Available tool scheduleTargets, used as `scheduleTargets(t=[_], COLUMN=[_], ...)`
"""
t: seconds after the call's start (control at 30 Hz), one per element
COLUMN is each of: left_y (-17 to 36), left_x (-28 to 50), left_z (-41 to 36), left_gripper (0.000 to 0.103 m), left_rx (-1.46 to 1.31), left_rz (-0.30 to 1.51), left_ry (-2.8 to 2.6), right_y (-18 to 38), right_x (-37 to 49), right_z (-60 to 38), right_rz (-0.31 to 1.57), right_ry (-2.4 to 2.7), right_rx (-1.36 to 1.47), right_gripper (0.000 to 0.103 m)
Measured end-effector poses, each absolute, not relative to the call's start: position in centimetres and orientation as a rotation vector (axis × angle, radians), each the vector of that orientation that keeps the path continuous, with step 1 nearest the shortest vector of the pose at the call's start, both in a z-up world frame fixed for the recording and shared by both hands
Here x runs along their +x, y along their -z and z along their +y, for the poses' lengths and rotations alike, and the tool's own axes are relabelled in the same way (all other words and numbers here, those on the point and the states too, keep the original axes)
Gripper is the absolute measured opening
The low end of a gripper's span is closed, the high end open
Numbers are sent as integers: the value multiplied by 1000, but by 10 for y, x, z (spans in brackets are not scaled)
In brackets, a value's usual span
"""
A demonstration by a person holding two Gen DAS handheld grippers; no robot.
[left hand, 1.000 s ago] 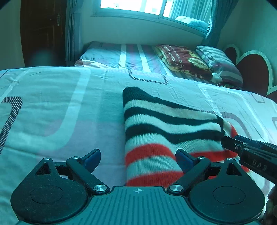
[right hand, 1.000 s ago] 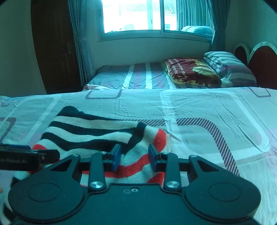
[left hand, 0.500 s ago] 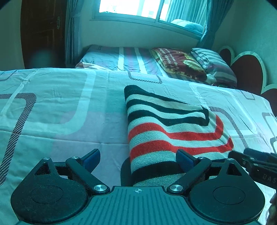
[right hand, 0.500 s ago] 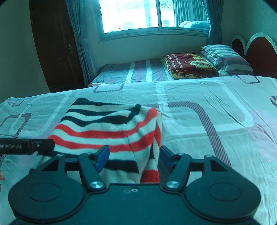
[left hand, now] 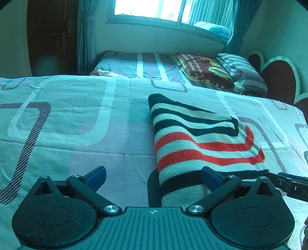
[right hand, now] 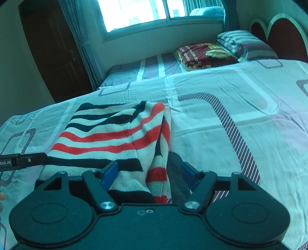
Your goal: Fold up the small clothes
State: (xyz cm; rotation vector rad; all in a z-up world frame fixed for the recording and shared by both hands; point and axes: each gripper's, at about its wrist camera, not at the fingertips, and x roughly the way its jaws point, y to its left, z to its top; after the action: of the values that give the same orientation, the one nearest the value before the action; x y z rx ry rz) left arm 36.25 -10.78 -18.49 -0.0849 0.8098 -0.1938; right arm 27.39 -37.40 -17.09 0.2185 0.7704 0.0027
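Folded striped sweater (left hand: 202,142) lies flat on the bed (left hand: 77,115). Left claw (left hand: 153,176) opening wide, the sweater's near edge between its jaws, unclamped. Right claw (right hand: 149,172) likewise opening over the sweater's near right corner, pads clear of it.

The folded sweater (left hand: 202,142) lies flat on the bed (left hand: 77,115), ahead of both sets of jaws. Its near left corner sits between the left gripper's (left hand: 153,176) jaws, toward the right-hand one. Its near right corner sits between the right gripper's (right hand: 149,173) jaws. Beyond the sweater, farther from the jaws, a second bed (left hand: 146,65) stands under the window (left hand: 163,9), with a folded blanket (left hand: 204,71) and, right of it, a pillow (left hand: 242,71) on it.
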Motion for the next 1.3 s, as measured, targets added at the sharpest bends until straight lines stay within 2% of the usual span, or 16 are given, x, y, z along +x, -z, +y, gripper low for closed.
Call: scheduleTargets(t=[0.57, 0.77, 1.07, 1.17, 1.2, 1.3], left_y=[202, 209, 232, 235, 235, 234], left_x=[377, 377, 390, 391, 391, 394], left_z=[-90, -97, -106, -111, -113, -120], left_gripper=[103, 103, 103, 86, 77, 76], left_rx=[-259, -285, -408, -419, -425, -413], left_rz=[863, 885, 944, 934, 934, 939], left_ry=[239, 296, 349, 388, 400, 393], right_y=[188, 199, 199, 201, 202, 203], right_x=[289, 293, 291, 294, 295, 301], right_z=[-390, -397, -401, -400, -401, -399], right_rz=[821, 848, 867, 868, 866, 859], right_ry=[-57, -74, -119, -134, -140, -146], right_rx=[385, 448, 464, 462, 458, 441], right_gripper=[78, 84, 85, 85, 85, 85])
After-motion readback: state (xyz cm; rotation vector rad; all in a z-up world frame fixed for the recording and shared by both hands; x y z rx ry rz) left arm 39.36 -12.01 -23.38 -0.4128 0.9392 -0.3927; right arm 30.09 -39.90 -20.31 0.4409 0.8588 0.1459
